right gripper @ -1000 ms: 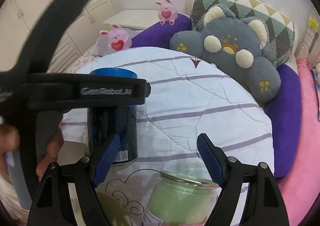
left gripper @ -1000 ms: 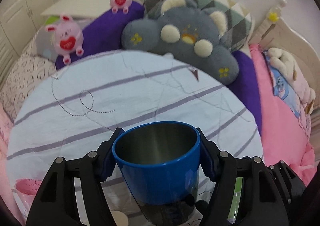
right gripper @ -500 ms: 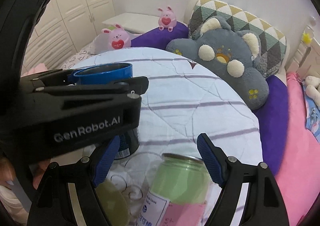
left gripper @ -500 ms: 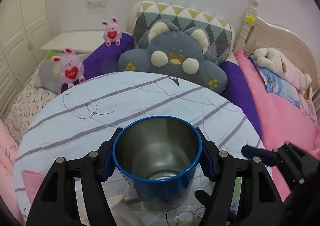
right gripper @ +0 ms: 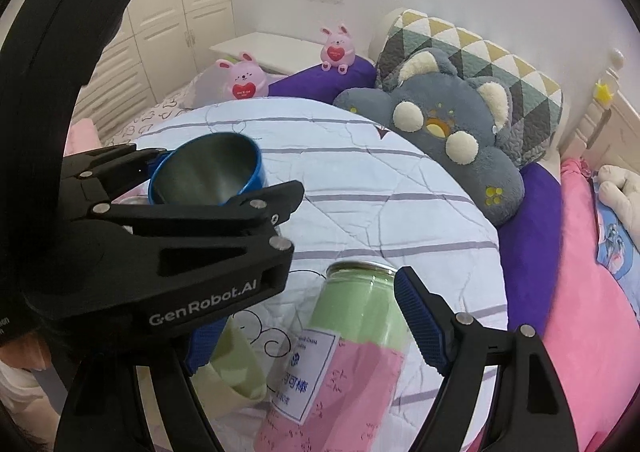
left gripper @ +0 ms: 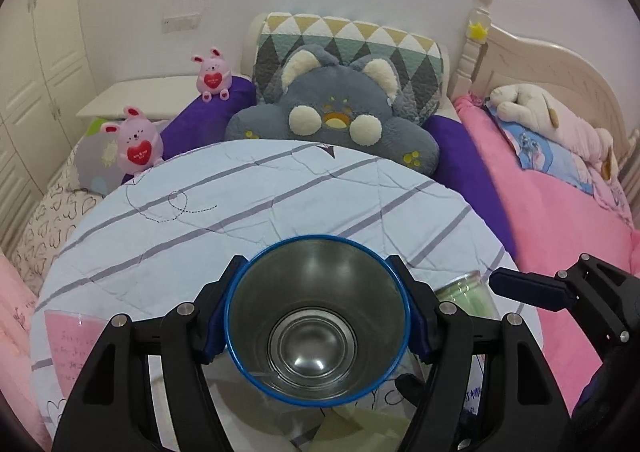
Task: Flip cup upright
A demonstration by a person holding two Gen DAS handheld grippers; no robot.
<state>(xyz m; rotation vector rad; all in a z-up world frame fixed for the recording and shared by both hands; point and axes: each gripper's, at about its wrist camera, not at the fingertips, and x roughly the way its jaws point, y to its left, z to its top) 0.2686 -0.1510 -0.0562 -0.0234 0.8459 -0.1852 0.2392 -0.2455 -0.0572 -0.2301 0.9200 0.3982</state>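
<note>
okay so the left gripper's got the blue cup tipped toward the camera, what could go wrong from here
The left gripper pinches the blue cup only at the sides near its rim, so it might swivel or slip while turning. The green jar stands close beside it, between the open right gripper's fingers, and could get bumped.

Blue cup (left gripper: 318, 322): blue outer wall and rim, bare steel inside, round stepped base visible at bottom. Empty. Mouth tipped toward left wrist camera, so tilted, not upright. Sits near edge of scene, centre in left wrist view, over striped bedding. In right wrist view cup (right gripper: 208, 170) appears at left, mouth angled up and rightward. Whether base touches bedding: cannot tell, underside hidden.
</note>
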